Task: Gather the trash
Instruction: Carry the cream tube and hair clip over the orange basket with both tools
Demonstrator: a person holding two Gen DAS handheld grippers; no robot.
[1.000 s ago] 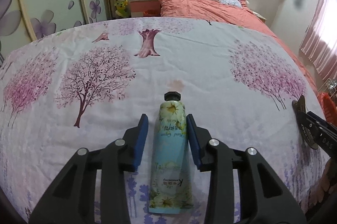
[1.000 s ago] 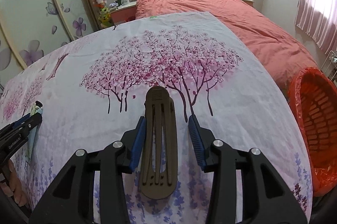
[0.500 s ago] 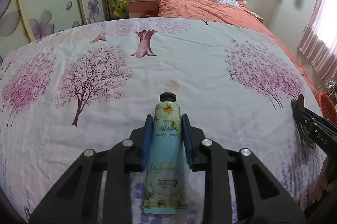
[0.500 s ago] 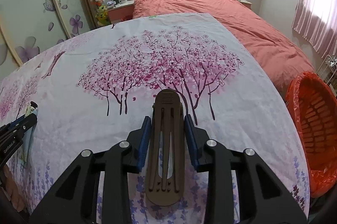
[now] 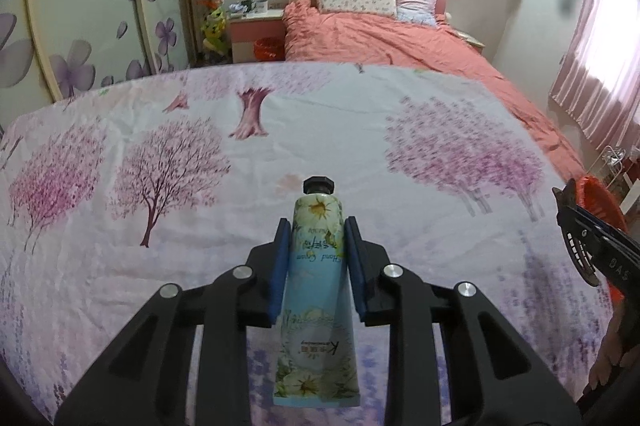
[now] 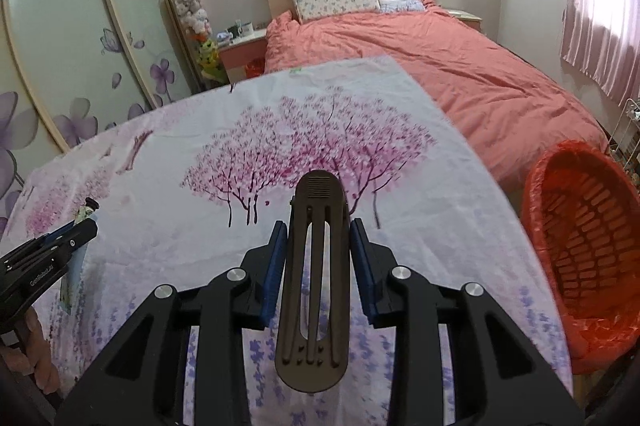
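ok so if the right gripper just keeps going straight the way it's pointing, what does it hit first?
Probably the tree-print sheet: the right gripper, shut on the brown hair clip, points across it toward the pink bed. The red basket sits off to its right. Depth is uncertain.

Soft daylight from the pink curtains (image 5: 596,65), mild motion blur, strong fisheye bending, dark corners.

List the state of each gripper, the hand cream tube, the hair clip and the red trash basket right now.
left gripper: shut on the hand cream tube
right gripper: shut on the hair clip
hand cream tube: capped, gripped
hair clip: closed, gripped
red trash basket: upright, lined; contents not visible
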